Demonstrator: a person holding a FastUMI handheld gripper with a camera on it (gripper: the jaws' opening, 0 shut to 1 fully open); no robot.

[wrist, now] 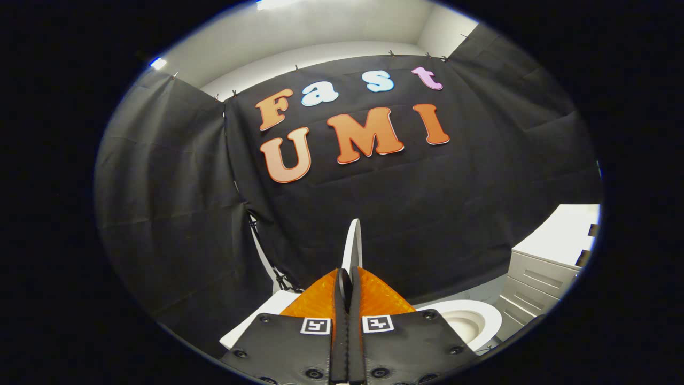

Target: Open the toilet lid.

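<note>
The tool [348, 278] grips the upright lid [352, 243]; bowl [470, 321] right, cabinet [539, 283] beyond.

One gripper [347, 278] sits at the bottom centre, its two orange fingers [315, 302] pressed together on the edge of one raised toilet lid [352, 243]. One toilet bowl [470, 321] lies at lower right. One white cabinet [545, 272] stands at far right, showing two drawer fronts.
</note>
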